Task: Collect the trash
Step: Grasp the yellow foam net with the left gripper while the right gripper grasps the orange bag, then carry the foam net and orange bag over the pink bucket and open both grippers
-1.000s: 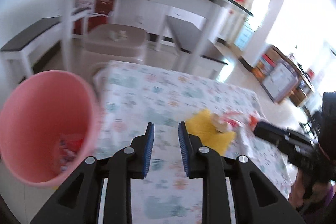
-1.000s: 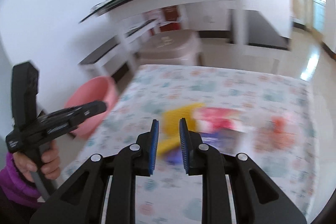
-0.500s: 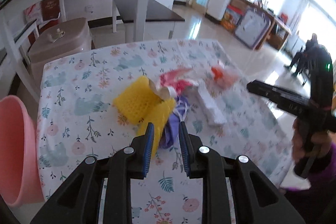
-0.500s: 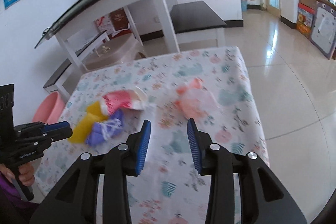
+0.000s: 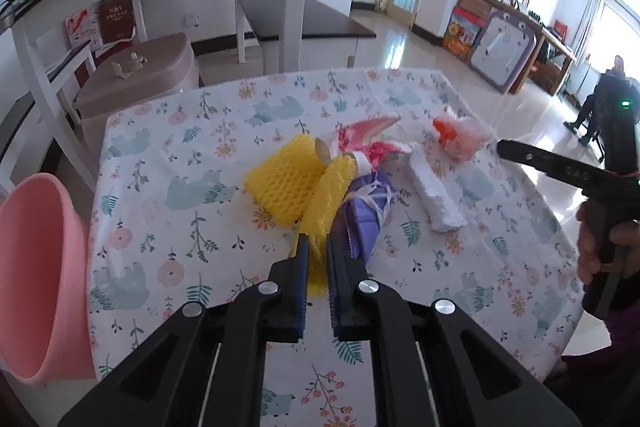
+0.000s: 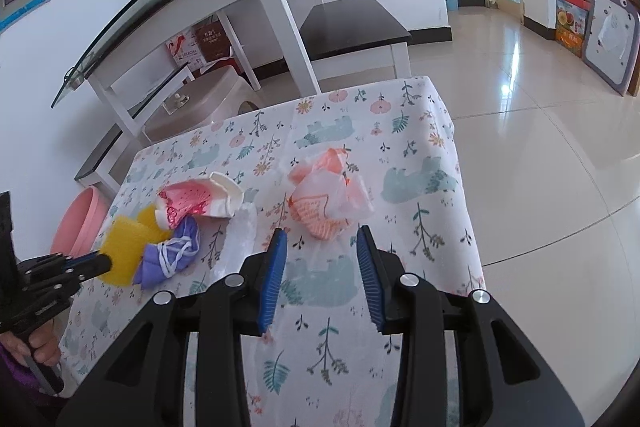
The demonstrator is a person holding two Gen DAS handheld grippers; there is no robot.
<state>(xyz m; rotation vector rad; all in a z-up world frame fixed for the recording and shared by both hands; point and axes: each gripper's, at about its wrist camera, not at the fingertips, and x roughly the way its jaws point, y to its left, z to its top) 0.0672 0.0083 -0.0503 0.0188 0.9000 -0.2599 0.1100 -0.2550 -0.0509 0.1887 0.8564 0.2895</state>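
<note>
A bench [image 5: 168, 163] draped in a floral cloth filled the space ahead of both grippers, with the trash heaped near its middle. Off the bench's edge, to the left of the left gripper, stood a pink bucket [image 5: 40, 279] with its open mouth tilted toward the bench.

The left gripper [image 5: 317, 259] pointed steeply down at the heap. Its jaws were closing, and the near end of a yellow foam net sleeve [image 5: 326, 203] sat squeezed between the blue pads. A second, wider yellow foam net [image 5: 286, 183] lay just beyond and to the left of that gripper, touching the sleeve. Immediately right of the left gripper's tips lay a purple bundle [image 5: 366, 215] tied with white string, pressed against the sleeve. Beyond these rested a crushed red-and-white paper cup [image 5: 368, 143]. Further right of the left gripper lay a white foam strip [image 5: 434, 195], apart from the bundle.

The right gripper [image 6: 322, 259] hovered low over the bench with its jaws standing partly apart and nothing between them. Just ahead of its tips lay a crumpled orange-and-clear plastic bag [image 6: 330, 199], near but not touched. The rest of the heap sat to the left of the right gripper, where the left gripper's tips could be seen biting the yellow foam.

A person's hand [image 6: 36, 343] gripped the left gripper's handle at the lower left.
</note>
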